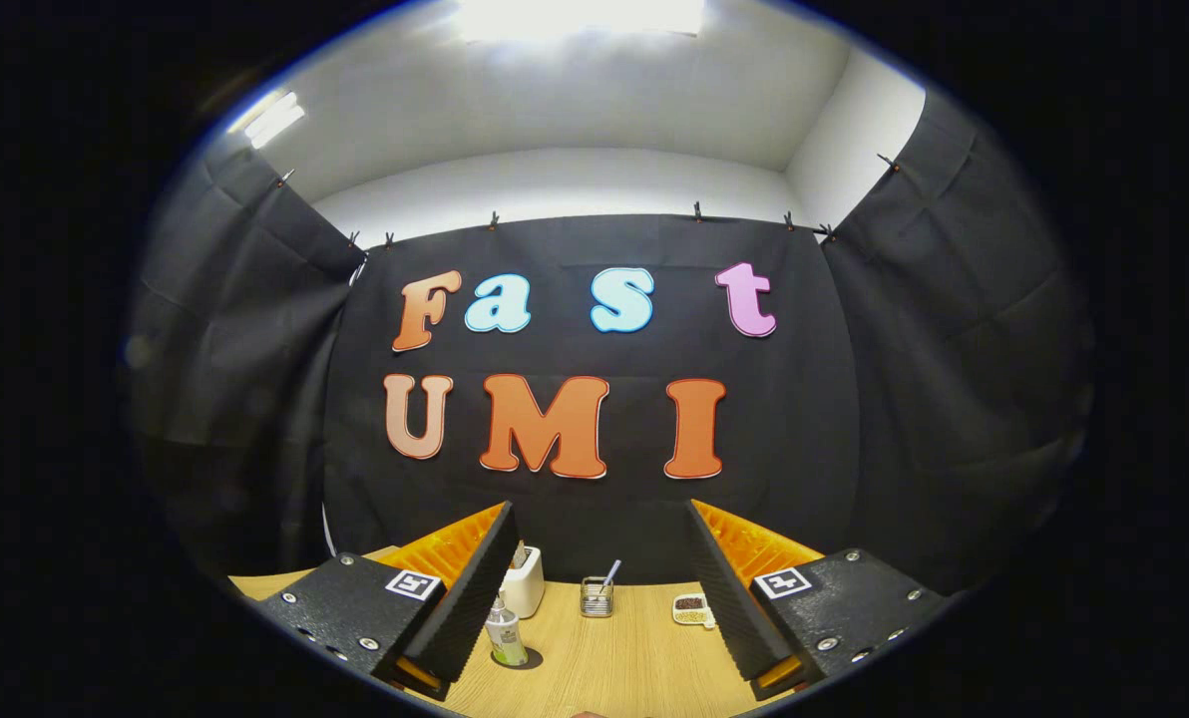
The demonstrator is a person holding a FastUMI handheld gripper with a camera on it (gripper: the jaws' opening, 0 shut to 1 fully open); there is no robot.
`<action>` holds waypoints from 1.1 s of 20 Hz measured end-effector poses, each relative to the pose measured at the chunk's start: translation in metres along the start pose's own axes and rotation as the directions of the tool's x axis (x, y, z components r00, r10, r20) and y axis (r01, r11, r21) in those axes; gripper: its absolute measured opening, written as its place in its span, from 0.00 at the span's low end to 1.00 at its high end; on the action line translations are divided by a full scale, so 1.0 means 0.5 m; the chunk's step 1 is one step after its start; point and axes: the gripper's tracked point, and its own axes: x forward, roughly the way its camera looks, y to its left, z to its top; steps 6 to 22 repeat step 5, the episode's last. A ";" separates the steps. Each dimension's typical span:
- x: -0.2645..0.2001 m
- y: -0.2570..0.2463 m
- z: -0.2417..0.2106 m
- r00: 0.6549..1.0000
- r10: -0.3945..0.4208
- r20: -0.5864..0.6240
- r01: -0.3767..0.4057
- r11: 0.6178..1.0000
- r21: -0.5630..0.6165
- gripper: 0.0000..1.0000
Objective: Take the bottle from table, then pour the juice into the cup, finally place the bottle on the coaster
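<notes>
Wooden table (614, 663) carries one bottle (505, 632), upright on its coaster (518, 659), cap up; my gripper (599, 588) gapes wide, holding nothing.

The counter (604, 648) is pale wood with fine straight grain. The bottle (505, 632) is clear with a white cap and a green-and-white label, standing on a dark round coaster (527, 660). At its 12 o'clock sits a white cup (526, 588); a metallic holder (595, 596) and a white dish (691, 608) of brown and tan bits follow rightward.
</notes>
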 end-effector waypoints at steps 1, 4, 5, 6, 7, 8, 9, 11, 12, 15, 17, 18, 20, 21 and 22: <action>0.002 -0.001 -0.001 1.000 -0.001 -0.001 0.001 1.000 0.002 0.98; 0.007 -0.008 0.001 1.000 -0.006 -0.004 0.006 1.000 0.010 0.98; 0.011 -0.006 0.003 1.000 -0.004 -0.004 0.004 1.000 0.011 0.98; 0.011 -0.006 0.003 1.000 -0.004 -0.004 0.004 1.000 0.011 0.98; 0.011 -0.006 0.003 1.000 -0.004 -0.004 0.004 1.000 0.011 0.98; 0.011 -0.006 0.003 1.000 -0.004 -0.004 0.004 1.000 0.011 0.98; 0.011 -0.006 0.003 1.000 -0.004 -0.004 0.004 1.000 0.011 0.98; 0.011 -0.006 0.003 1.000 -0.004 -0.004 0.004 1.000 0.011 0.98; 0.011 -0.006 0.003 1.000 -0.004 -0.004 0.004 1.000 0.011 0.98; 0.011 -0.006 0.003 1.000 -0.004 -0.004 0.004 1.000 0.011 0.98; 0.011 -0.006 0.003 1.000 -0.004 -0.004 0.004 1.000 0.011 0.98; 0.011 -0.006 0.003 1.000 -0.004 -0.004 0.004 1.000 0.011 0.98; 0.011 -0.006 0.003 1.000 -0.004 -0.004 0.004 1.000 0.011 0.98; 0.011 -0.006 0.003 1.000 -0.004 -0.004 0.004 1.000 0.011 0.98; 0.011 -0.006 0.003 1.000 -0.004 -0.004 0.004 1.000 0.011 0.98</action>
